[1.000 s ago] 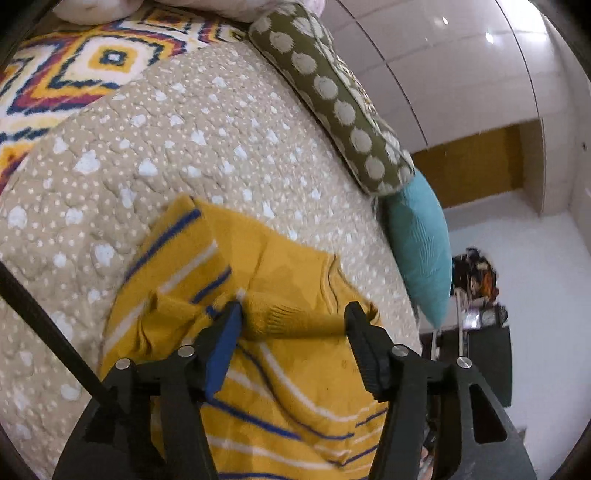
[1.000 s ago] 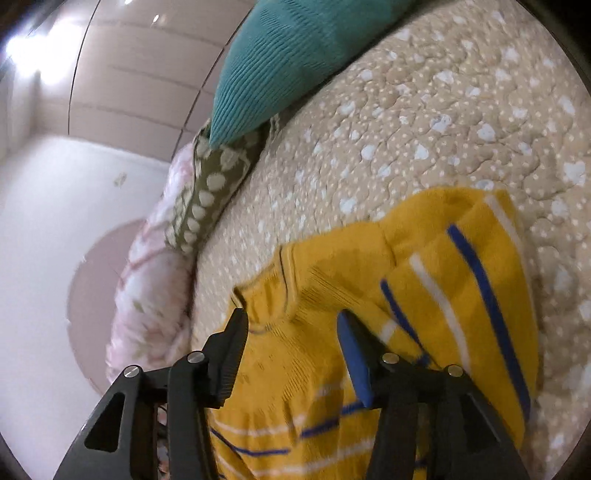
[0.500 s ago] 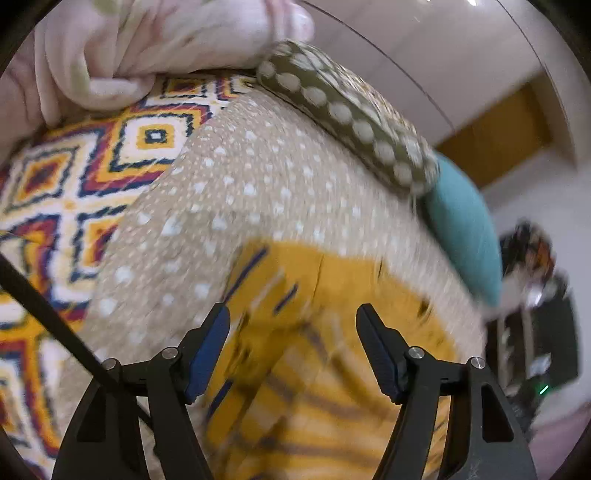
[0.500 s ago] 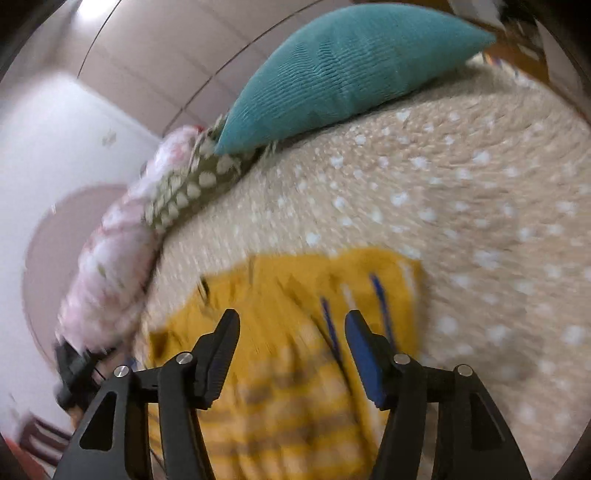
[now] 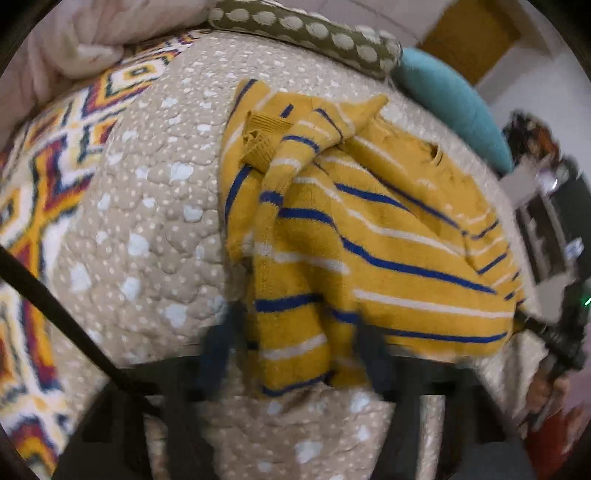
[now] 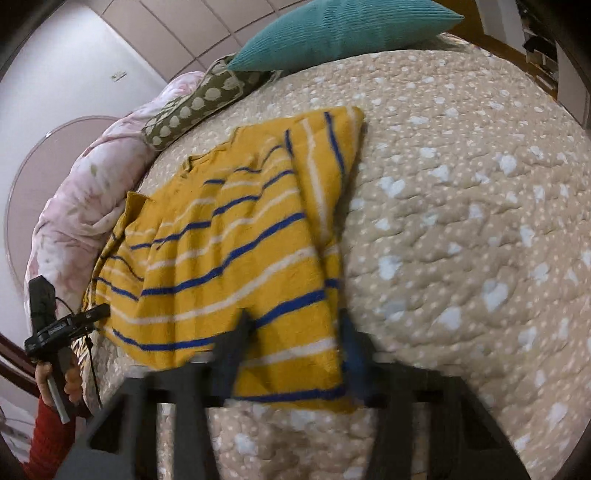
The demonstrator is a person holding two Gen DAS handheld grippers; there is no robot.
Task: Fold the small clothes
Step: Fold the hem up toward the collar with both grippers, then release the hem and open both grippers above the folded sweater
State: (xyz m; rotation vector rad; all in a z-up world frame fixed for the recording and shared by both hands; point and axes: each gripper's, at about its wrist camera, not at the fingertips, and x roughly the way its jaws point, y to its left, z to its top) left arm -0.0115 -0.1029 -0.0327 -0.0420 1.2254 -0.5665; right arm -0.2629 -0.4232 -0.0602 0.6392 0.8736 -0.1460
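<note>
Beige quilted bedspread [image 5: 155,206] with small white spots covers the bed, and it is the biggest thing in both my views. At the far edge lie a teal cushion [image 6: 340,29], an olive pillow with pale dots [image 5: 306,33] and a pink bundle of blanket [image 6: 77,206]. A patterned blanket in orange, white and dark blue [image 5: 44,192] shows on the left in my left view.

On the bedspread lies the yellow sweater [image 5: 388,251] with blue and white stripes, its hem toward me. Both sleeves are already turned in over the body, and one ribbed cuff [image 5: 258,144] rests on top.

My left gripper [image 5: 295,350] stands at the left corner of the hem, my right gripper [image 6: 291,347] at the right corner. Both are blurred. The jaws of each are closing, with the hem cloth between them; whether the pads already press on it I cannot tell.

I judge the knit soft, thick and light. It will sag and stretch, not slide. The best hold is the two hem corners, taking all layers together, so the folded sleeves stay in place when the hem is lifted toward the collar
</note>
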